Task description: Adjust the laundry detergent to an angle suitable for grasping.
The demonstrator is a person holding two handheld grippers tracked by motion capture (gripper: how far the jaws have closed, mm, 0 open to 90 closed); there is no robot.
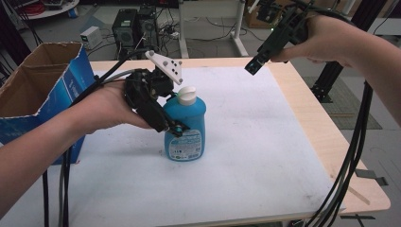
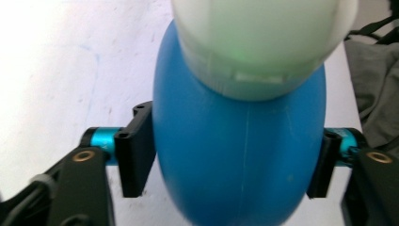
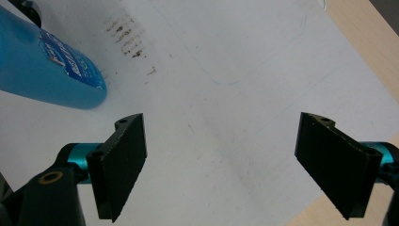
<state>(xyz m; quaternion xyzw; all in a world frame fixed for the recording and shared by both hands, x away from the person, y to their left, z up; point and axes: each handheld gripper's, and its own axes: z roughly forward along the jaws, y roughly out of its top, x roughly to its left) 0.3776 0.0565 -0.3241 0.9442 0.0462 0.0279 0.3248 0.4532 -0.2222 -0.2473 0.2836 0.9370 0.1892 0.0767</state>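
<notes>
At the left edge of the high view stands an open cardboard box (image 1: 33, 85). Left of centre, the left gripper (image 1: 176, 126) has its jaws closed on the blue bottle (image 1: 185, 127), upright on the white surface (image 1: 265, 142). Smooth, rounded plastic looks slippery, probably fairly heavy if full; the body's narrow sides suit gripping. Upper right, the right gripper (image 1: 254, 65) hovers, jaws wide, empty.

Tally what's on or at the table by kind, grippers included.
Blue bottle, white cap: 1
Cardboard box, at the table's left edge: 1
Left gripper, jaws against the bottle's sides: 1
Right gripper, jaws wide apart: 1
Total: 4
</notes>
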